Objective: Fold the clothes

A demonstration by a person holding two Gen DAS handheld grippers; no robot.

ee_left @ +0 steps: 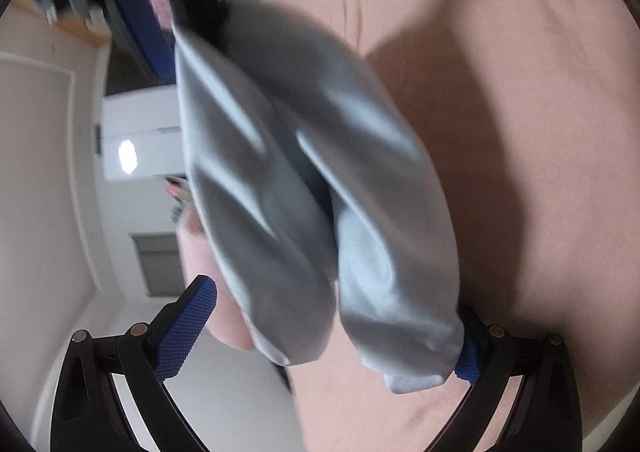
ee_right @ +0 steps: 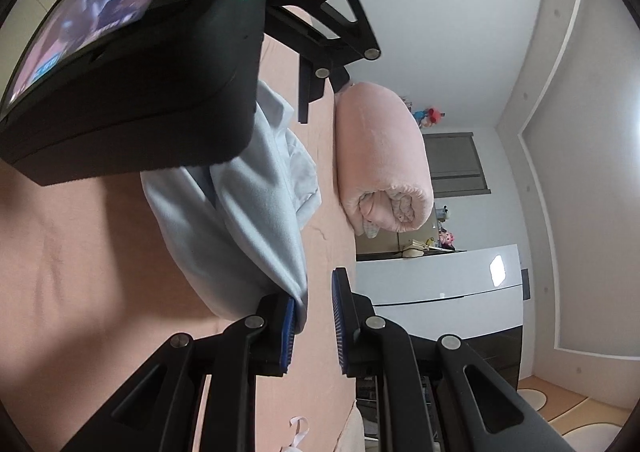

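Left wrist: shirt [ee_left: 304,187] stretched (blurred).

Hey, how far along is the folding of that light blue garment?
Early. Nothing looks folded yet. In hand: the light blue garment hangs bunched between the left gripper and the right gripper, above the pink sheet. Left: lay it flat, make the folds and set it down.

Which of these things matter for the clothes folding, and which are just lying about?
In the job: light blue garment, left gripper, right gripper, pink bed sheet.
Lying about: rolled pink blanket, white cabinet, plush toys.
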